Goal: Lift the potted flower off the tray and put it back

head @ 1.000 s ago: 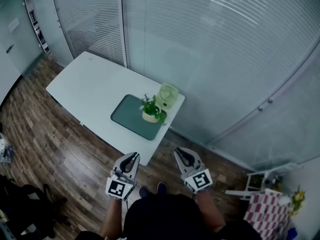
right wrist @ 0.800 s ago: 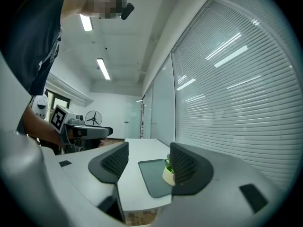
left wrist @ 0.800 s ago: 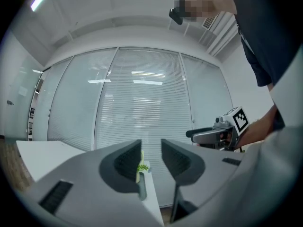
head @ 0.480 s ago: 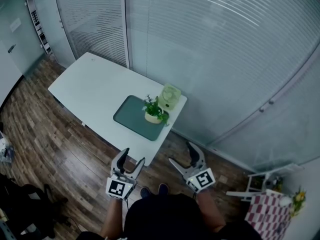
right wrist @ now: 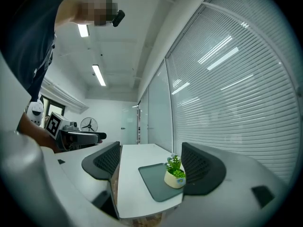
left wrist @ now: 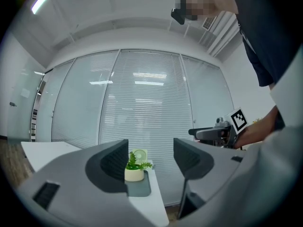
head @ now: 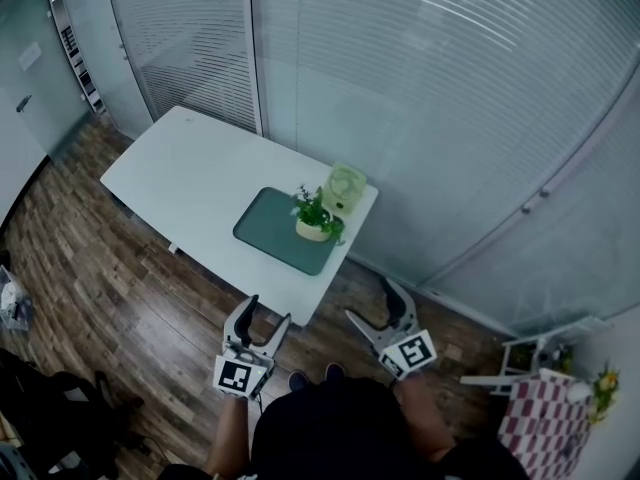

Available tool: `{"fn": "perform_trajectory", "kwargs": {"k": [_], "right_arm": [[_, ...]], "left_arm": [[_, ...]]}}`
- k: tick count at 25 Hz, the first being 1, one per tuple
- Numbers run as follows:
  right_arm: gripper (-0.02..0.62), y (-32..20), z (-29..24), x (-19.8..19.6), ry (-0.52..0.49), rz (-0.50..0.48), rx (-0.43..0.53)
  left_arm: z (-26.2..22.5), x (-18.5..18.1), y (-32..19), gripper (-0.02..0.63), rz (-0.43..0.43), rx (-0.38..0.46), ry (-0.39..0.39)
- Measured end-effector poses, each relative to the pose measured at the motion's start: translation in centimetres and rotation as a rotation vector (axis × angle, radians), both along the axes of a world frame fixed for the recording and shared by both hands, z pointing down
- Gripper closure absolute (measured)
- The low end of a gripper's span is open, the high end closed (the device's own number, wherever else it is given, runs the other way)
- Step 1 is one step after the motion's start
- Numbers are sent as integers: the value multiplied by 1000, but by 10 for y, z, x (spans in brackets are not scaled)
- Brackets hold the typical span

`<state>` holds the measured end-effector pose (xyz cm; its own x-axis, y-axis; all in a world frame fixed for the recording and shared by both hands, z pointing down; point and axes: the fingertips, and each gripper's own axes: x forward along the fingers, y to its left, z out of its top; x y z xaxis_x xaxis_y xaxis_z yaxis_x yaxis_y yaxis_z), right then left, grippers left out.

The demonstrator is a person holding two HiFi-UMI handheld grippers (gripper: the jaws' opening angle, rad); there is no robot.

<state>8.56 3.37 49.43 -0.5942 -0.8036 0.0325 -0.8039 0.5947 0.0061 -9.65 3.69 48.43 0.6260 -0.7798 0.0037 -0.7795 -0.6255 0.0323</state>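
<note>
The potted flower point(head: 316, 223), a small green plant in a cream pot, stands on the dark green tray point(head: 272, 236) at the near right end of the white table point(head: 190, 178). Both grippers hang over the wood floor, short of the table's end and apart from the pot. My left gripper point(head: 268, 311) and my right gripper point(head: 368, 300) have their jaws opening, with nothing between them. The left gripper view frames the pot point(left wrist: 134, 170) on the tray point(left wrist: 140, 189) far ahead, between the jaws. The right gripper view shows the flower point(right wrist: 174, 174) and tray point(right wrist: 152, 178) likewise.
A small pale green fan point(head: 343, 188) stands on the table just behind the tray. A glass wall with blinds point(head: 430, 88) runs along the table's far side. A white rack point(head: 540, 358) and a checked cloth point(head: 540, 423) sit at the lower right.
Both grippers' jaws went from shut to spread wide. The left gripper shifted slightly, and the table sits a little further right in the head view.
</note>
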Motion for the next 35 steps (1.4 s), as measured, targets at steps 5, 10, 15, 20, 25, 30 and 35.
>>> {"fn": "perform_trajectory", "kwargs": {"k": [5,10,15,20,25,30,35], "right_arm": [[224,10,11,-6,-26,27,-20],[224,19,20,-1,-16,56,-38],[224,18,23,5,7,62,-37],[224,7,26,14,16,60,-37],[224,-18,31,30,52,68,-41],[224,-46,34,42,51,70,-53],[224,-79,44,49,63,65,-74]], "left_arm": [[0,-11,10,330,18,4,21],[-2,-17,18,330,23,10,12],[1,-20,18,330,11,0,12],[5,-15,9,330,21,-2,5],[3,-11,-9,330,18,0,-1],[4,-7,-34,330,7,-12,-7],[11,-4,-62,330,-11,-25,-16]]}}
